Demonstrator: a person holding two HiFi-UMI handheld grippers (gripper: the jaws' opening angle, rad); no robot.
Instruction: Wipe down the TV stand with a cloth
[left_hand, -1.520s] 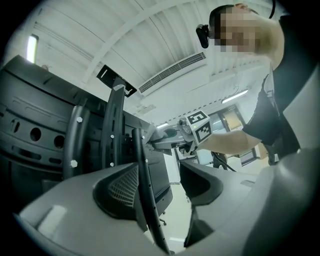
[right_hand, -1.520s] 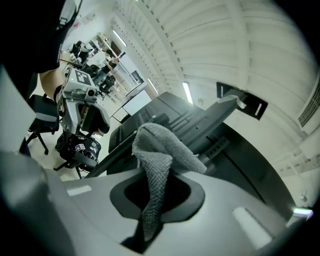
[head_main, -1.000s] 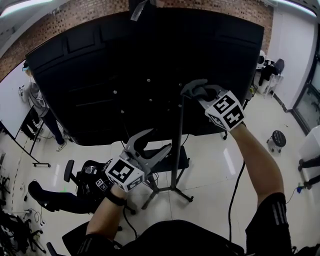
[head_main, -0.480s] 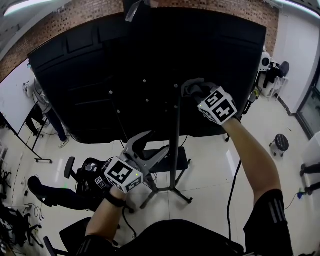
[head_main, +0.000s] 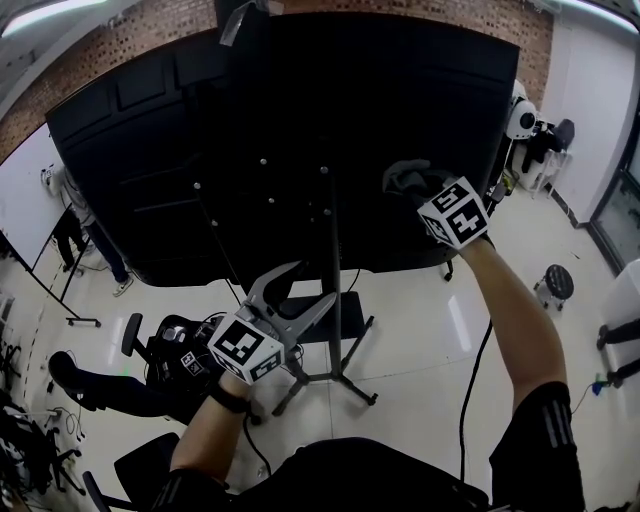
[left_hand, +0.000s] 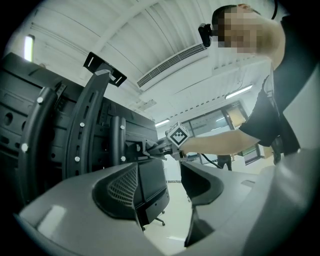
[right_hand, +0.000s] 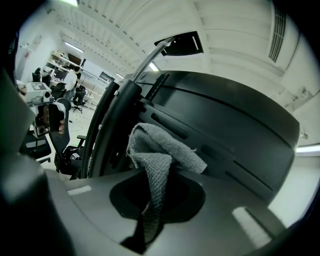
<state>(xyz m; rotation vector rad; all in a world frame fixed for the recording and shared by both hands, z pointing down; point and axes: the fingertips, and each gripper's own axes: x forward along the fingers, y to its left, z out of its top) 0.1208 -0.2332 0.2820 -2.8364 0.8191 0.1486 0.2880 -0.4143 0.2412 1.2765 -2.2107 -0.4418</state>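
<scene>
Arm raised: right claw is closed on the grey cloth, pinching its lower fold. The bunched upper part stands out past the tips. The cloth sits high at the back of the black TV panel, to the right of the TV stand and its upright pole. Contact with the panel cannot be judged.

The left claw is held low, jaws apart, nothing between them. It sits just left of the pole, near the stand's small black shelf.

The stand's legs splay on the pale floor. Curved mounting arms with screw heads run up the panel's back.
</scene>
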